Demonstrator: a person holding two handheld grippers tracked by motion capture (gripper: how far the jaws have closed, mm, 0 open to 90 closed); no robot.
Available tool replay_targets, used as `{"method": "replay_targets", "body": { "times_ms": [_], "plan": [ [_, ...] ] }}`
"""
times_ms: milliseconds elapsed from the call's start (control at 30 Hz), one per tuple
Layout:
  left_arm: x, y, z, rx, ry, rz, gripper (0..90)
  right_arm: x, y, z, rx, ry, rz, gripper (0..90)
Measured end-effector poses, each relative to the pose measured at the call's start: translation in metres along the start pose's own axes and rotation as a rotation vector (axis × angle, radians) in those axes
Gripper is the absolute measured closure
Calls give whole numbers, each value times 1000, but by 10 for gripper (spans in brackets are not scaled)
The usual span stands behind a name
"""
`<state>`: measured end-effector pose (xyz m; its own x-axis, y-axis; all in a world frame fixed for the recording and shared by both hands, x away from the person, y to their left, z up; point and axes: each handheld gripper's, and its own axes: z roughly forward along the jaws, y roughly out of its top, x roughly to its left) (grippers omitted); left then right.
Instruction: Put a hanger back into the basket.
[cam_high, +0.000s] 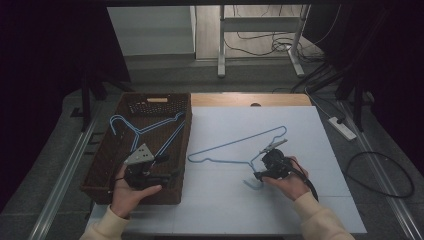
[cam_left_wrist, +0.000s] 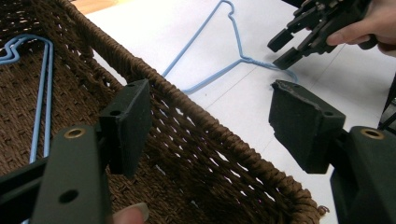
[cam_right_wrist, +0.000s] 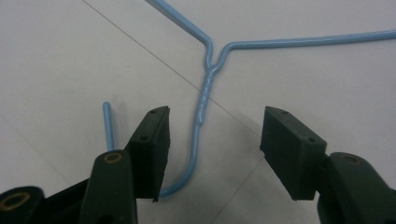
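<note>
Jaws of the right gripper (cam_right_wrist: 212, 154) stand spread over the white worktop (cam_high: 300, 200), and the hook of the blue wire hanger (cam_right_wrist: 205, 93) runs up between them toward twelve o'clock: its twisted neck lies in the gap, nearer the jaw at nine o'clock, touching neither, while the hook's bend passes under that jaw's tip. In the high view this hanger (cam_high: 235, 145) lies flat at the worktop's centre, with the right gripper (cam_high: 272, 167) at its four o'clock end. The left gripper (cam_left_wrist: 210, 126), jaws also spread and holding nothing, hovers over the rim of the brown wicker basket (cam_left_wrist: 196, 116), where two more blue hangers (cam_high: 145, 130) lie at about eleven o'clock
</note>
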<state>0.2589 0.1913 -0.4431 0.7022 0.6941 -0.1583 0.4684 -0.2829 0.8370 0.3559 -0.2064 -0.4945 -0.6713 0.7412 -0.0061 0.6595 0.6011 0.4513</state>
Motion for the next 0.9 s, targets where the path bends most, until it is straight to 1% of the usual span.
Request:
{"method": "replay_targets", "body": {
  "times_ms": [100, 133, 233, 267, 333, 367, 400, 433, 500, 567, 633, 733, 900],
  "plan": [
    [0, 0, 0, 0, -2, 0, 305, 2, 5, 7, 45, -9, -3, 493],
    [0, 0, 0, 0, -2, 0, 305, 2, 5, 7, 45, -9, -3, 493],
    [0, 0, 1, 2, -3, -1, 305, 6, 13, 11, 91, -31, -10, 552],
    [0, -1, 1, 2, -4, -1, 305, 6, 14, 11, 99, -27, -8, 579],
    [0, 0, 1, 1, -4, -1, 305, 8, 17, 12, 112, -28, -8, 605],
    [0, 0, 1, 1, -5, 0, 306, 8, 18, 12, 125, -27, 2, 628],
    [0, 0, 1, 0, -5, 1, 305, 8, 20, 13, 139, -24, 16, 674],
    [0, 0, 1, 0, -6, 1, 305, 8, 20, 13, 139, -24, 16, 674],
    [-1, 0, 1, 1, -7, 2, 306, 7, 22, 13, 154, -26, 30, 720],
    [-1, 0, 1, -1, -7, 3, 305, 7, 24, 13, 167, -24, 45, 798],
    [-2, 0, 1, -2, -7, 4, 305, 7, 25, 14, 178, -26, 54, 852],
    [-3, 0, 1, 0, -8, 7, 305, 8, 26, 14, 181, -34, 67, 858],
    [-3, 1, 2, 3, -8, 8, 306, 5, 25, 13, 181, -11, 72, 862]
  ]
}}
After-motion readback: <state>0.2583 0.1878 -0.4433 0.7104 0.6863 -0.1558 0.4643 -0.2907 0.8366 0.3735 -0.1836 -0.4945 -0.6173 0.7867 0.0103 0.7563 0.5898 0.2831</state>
